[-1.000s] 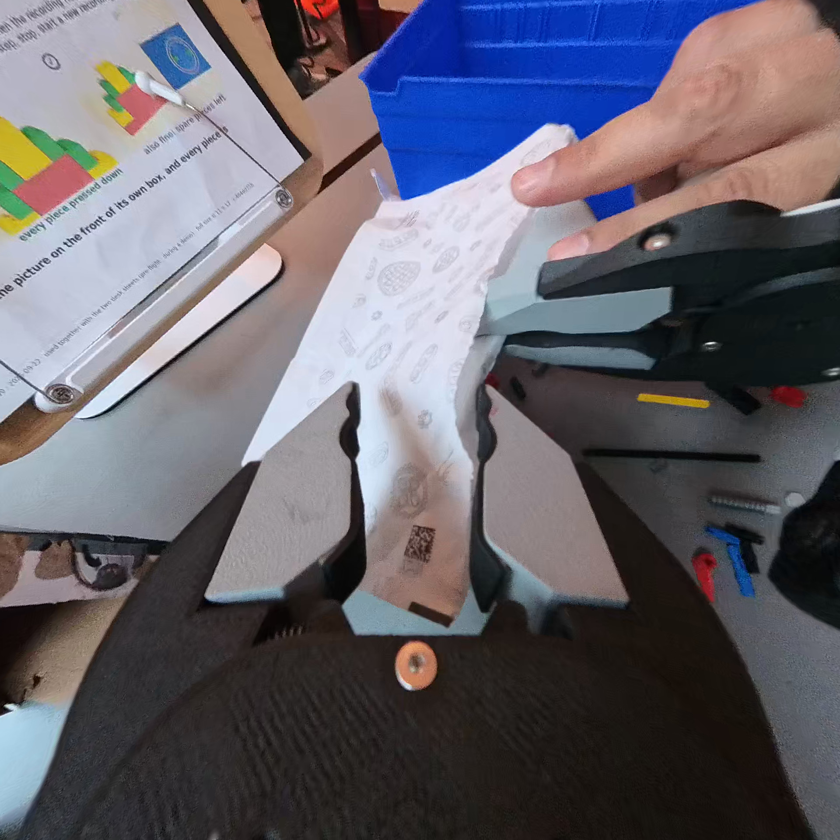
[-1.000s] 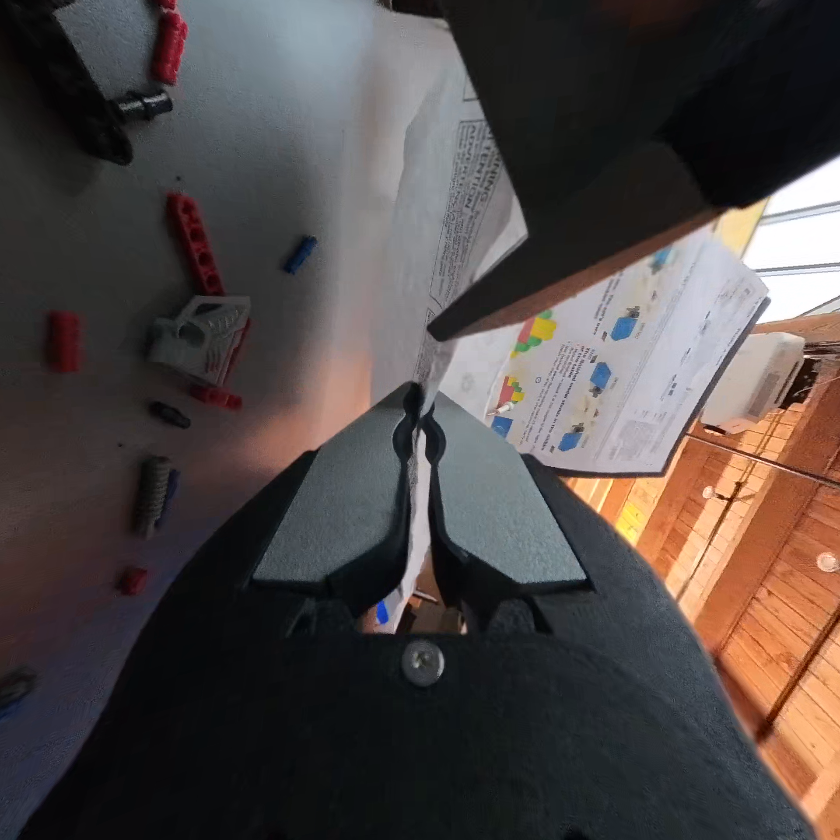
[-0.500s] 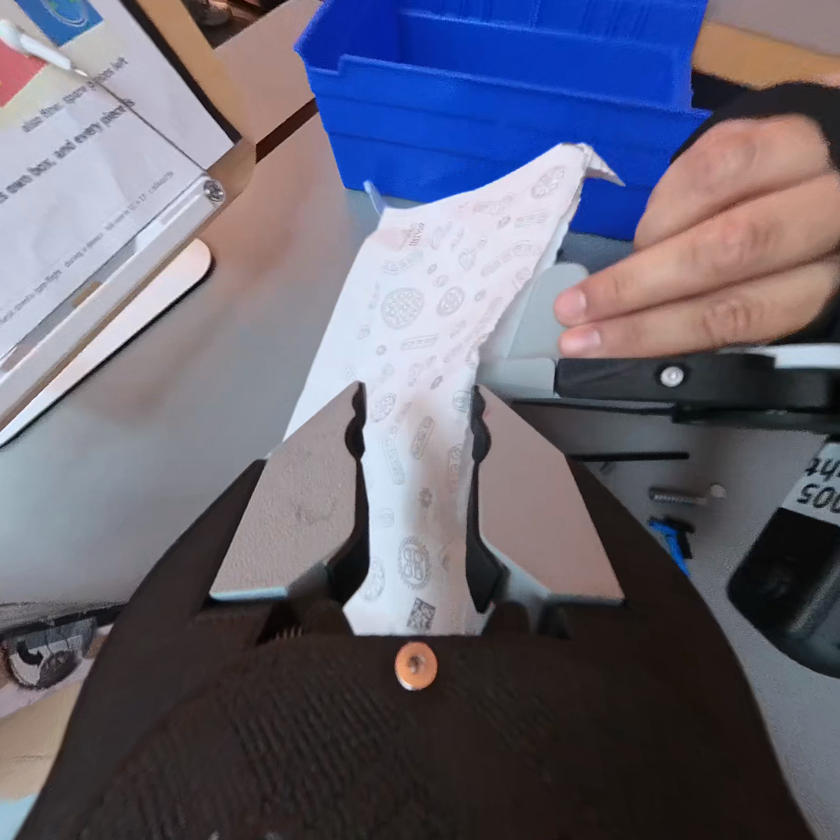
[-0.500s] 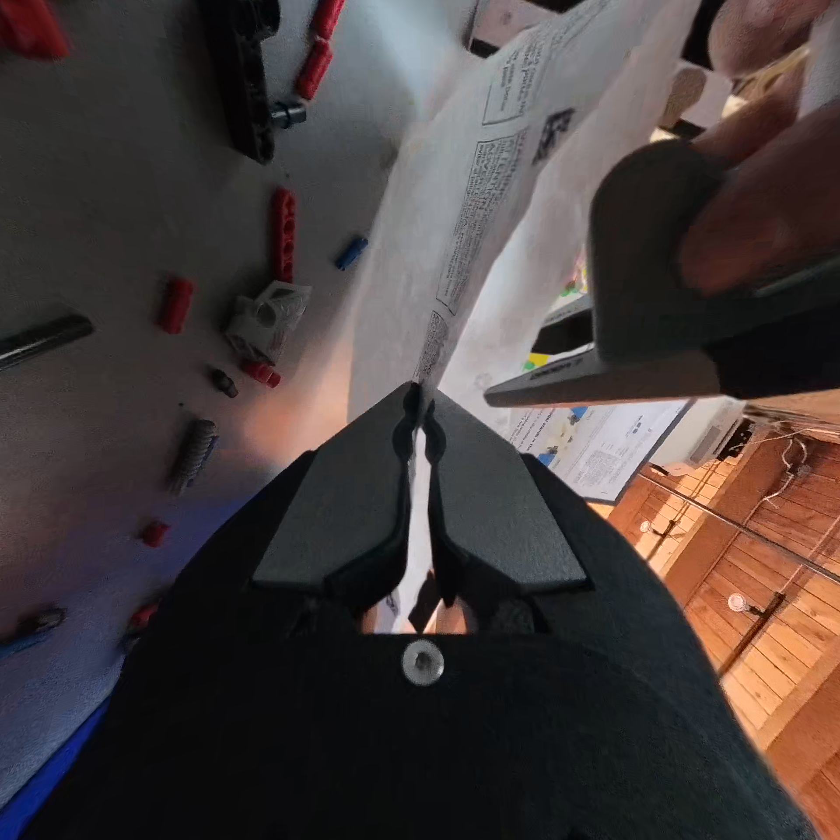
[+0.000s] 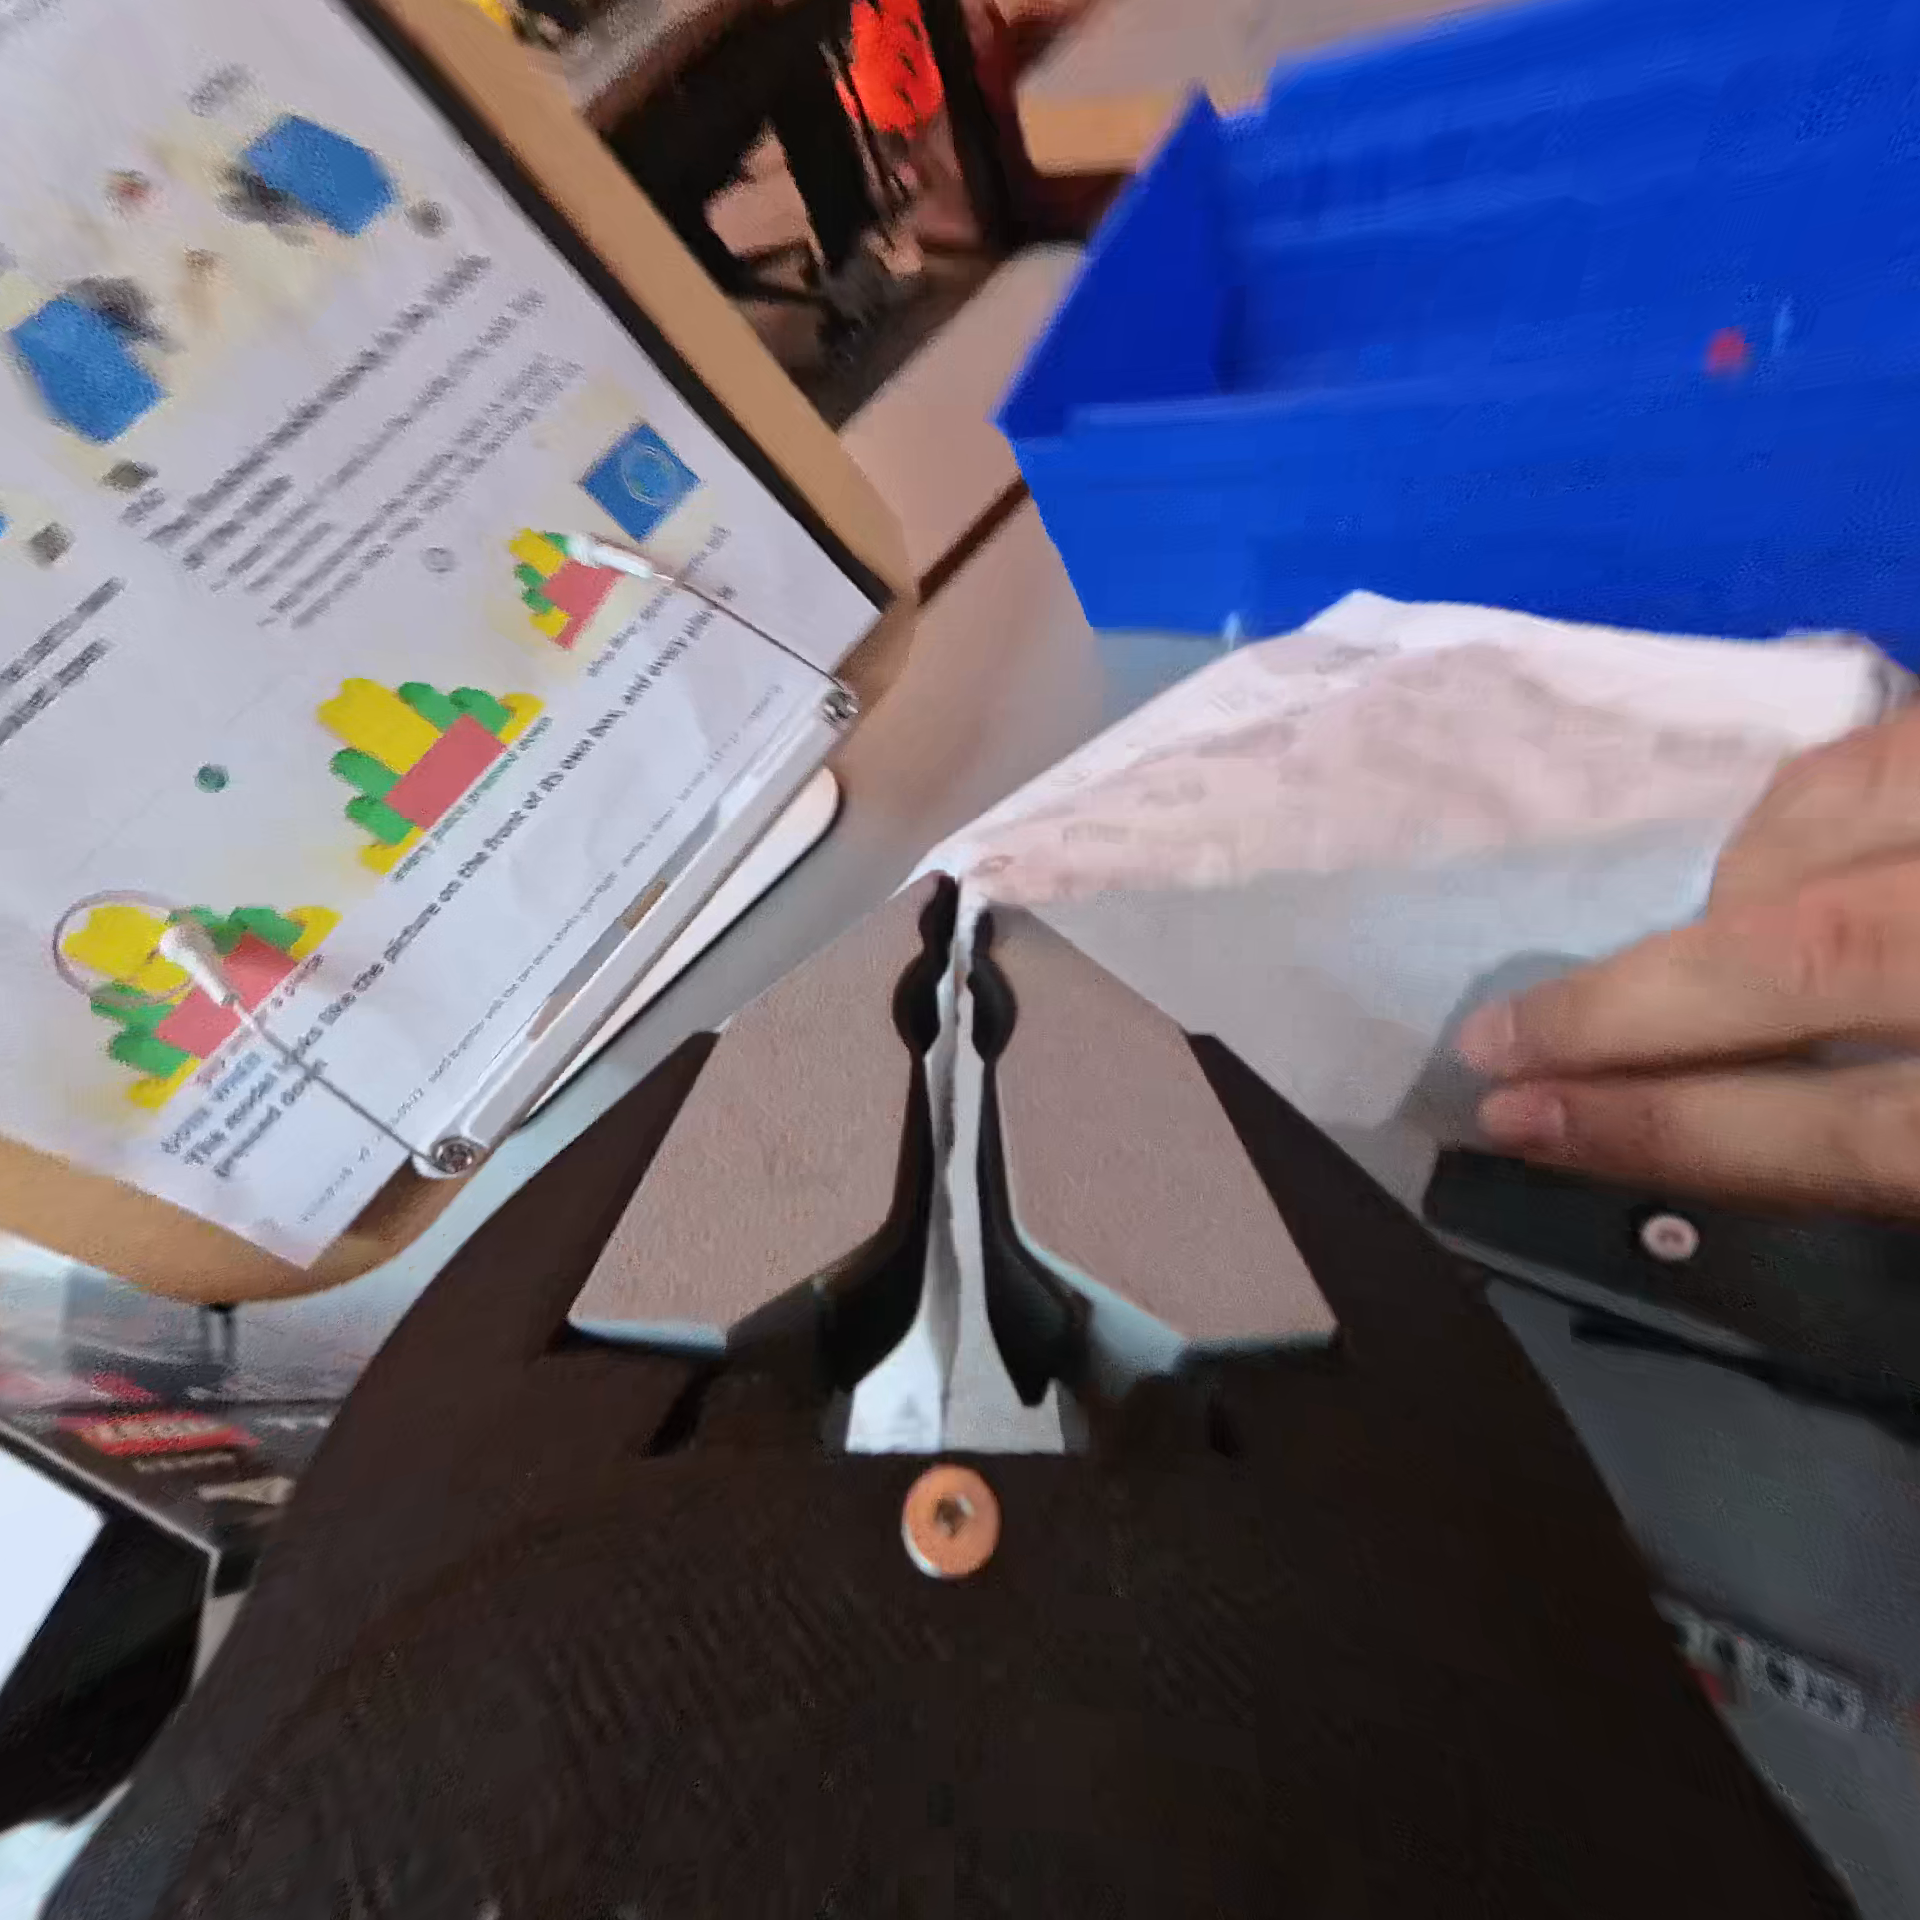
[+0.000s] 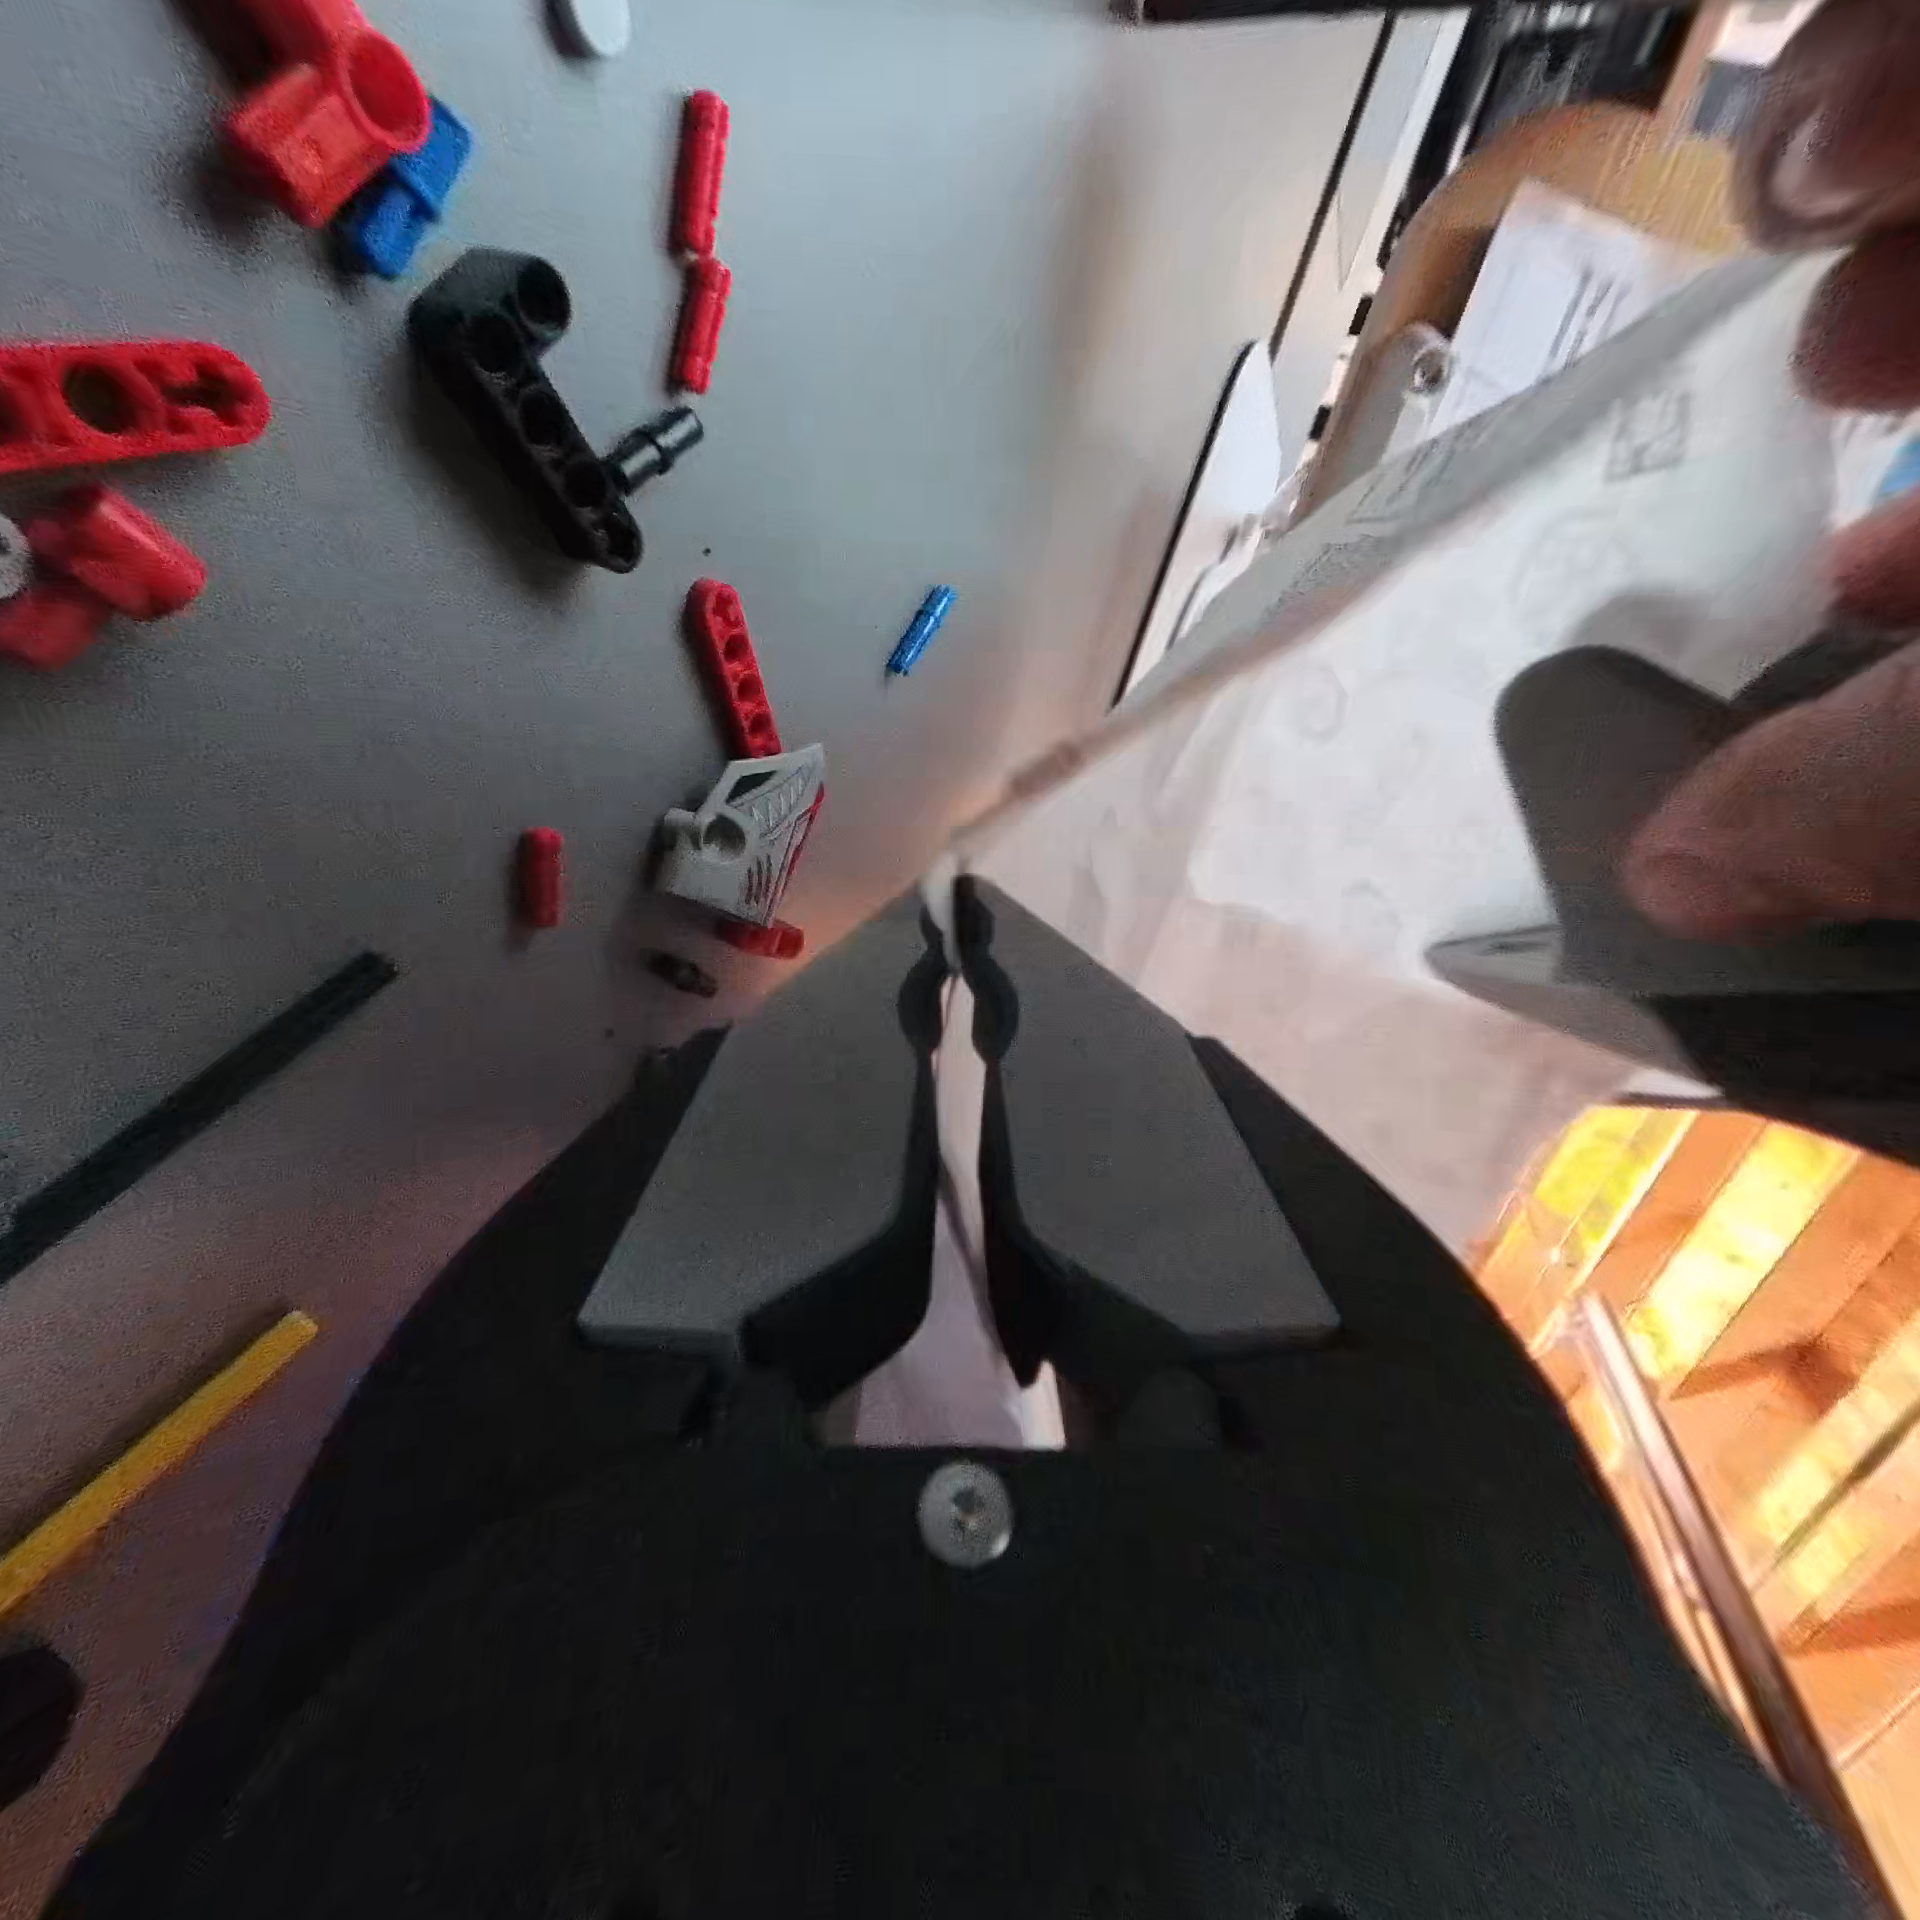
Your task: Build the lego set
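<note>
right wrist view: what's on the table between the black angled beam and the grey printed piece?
In the right wrist view, a short red beam lies between the black angled beam and the grey printed piece, its lower end reaching the grey one.

I see a grey table [image 6: 312, 790] strewn with loose pieces: a black beam [image 6: 520, 405], red pins [image 6: 698, 239], a blue pin [image 6: 920, 629], a yellow axle [image 6: 145, 1455]. A blue bin [image 5: 1507, 416] sits on it.
</note>
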